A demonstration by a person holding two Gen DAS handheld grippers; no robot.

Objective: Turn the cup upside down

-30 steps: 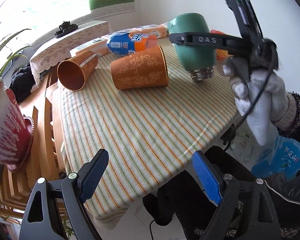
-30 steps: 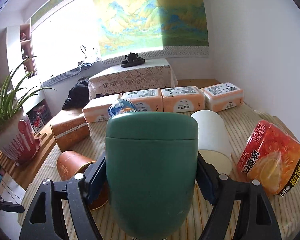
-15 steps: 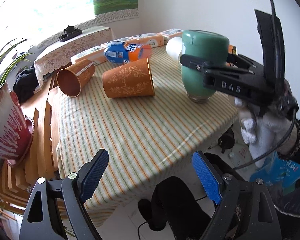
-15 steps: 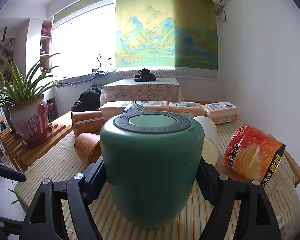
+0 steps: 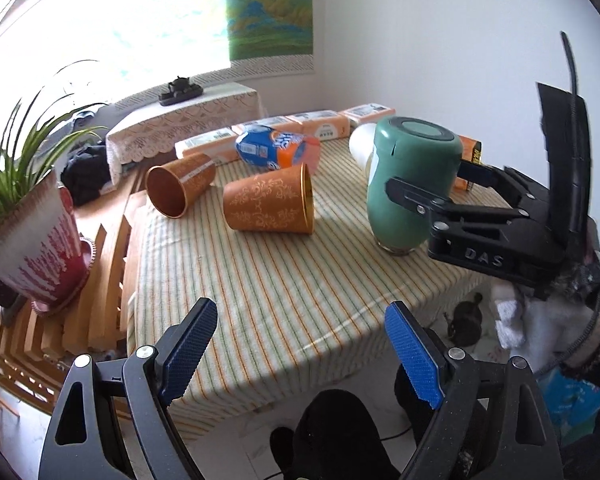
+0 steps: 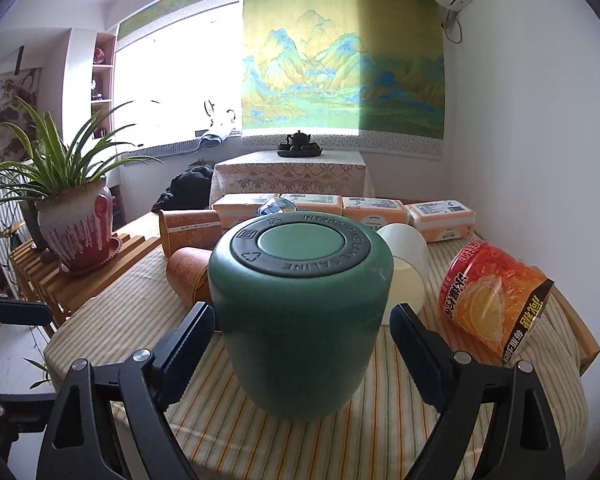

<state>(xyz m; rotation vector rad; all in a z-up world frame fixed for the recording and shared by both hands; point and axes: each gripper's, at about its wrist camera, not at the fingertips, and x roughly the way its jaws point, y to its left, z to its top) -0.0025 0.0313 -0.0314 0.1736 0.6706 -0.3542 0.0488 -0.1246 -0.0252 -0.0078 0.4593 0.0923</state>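
The matte green cup [image 6: 300, 316] is standing mouth-down (black-ringed base up) on the striped worktop [image 5: 260, 280]. The right tongs [image 6: 302, 332] are flanking it, spread; the left tongs [image 5: 300, 344] are gaping, gripping nothing.

A matte green, barrel-shaped insulated cup [image 6: 300, 320] is standing upside down on the striped tabletop [image 5: 260, 300], its metallic threaded mouth pressing into the cloth and its black-ringed base, bearing raised lettering, facing upward, near the tabletop's right edge.
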